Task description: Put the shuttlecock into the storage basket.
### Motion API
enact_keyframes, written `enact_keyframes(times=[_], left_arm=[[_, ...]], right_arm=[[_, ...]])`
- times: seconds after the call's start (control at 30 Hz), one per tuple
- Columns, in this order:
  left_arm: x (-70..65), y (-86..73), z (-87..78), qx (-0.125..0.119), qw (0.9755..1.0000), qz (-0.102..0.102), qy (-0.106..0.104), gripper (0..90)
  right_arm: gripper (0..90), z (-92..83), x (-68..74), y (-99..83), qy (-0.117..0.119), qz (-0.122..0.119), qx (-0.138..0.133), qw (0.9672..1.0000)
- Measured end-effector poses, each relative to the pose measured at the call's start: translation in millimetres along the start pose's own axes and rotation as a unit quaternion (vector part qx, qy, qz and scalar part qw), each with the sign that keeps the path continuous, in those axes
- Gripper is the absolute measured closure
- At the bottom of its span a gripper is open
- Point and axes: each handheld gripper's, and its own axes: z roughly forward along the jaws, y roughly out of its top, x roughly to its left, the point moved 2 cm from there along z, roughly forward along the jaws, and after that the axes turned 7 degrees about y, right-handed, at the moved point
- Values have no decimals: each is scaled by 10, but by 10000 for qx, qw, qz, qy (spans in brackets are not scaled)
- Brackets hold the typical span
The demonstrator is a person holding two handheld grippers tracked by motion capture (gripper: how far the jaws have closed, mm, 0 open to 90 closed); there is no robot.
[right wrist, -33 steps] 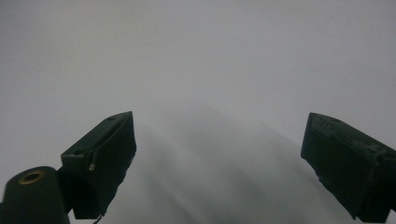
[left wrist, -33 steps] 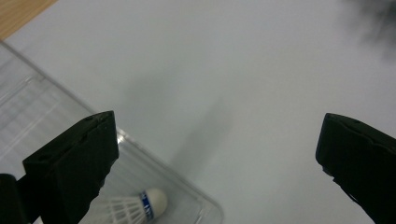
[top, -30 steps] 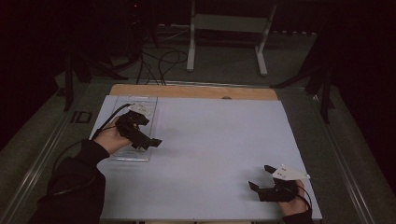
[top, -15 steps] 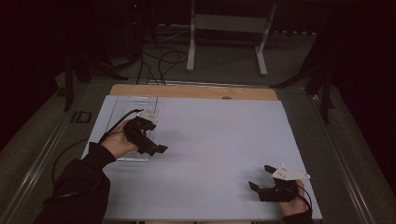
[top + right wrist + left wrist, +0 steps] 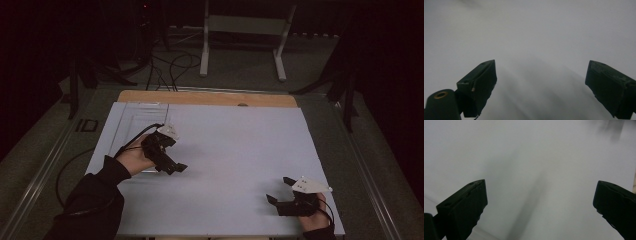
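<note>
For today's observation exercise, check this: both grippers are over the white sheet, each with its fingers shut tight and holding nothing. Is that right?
Not quite. Both grippers are open, not shut: the left gripper and the right gripper have fingers set wide apart in their own gripper views. The rest stands: both are over the white sheet, holding nothing.

Pretty dark room overall, the only lit thing is the table [image 5: 240, 145] with its white top sheet. A bare wooden strip [image 5: 200, 97] runs along the far edge. Past that, on a grey-green floor [image 5: 240, 75], there's a white metal stand [image 5: 245, 30] with two legs, and a tangle of black cables [image 5: 167, 65] to its left. Dark stand legs [image 5: 345, 85] sit far right.
</note>
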Motion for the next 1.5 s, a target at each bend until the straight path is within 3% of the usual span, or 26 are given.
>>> enact_keyframes(times=[0.7,1.5], left_arm=[[-286,-35,185,47,9993,279,-243,1],[-483,-301,377,192,9980,501,-322,1]], right_arm=[[98,1,-2,-1,4,-15,8,10000],[98,-1,1,-1,2,-1,16,10000]])
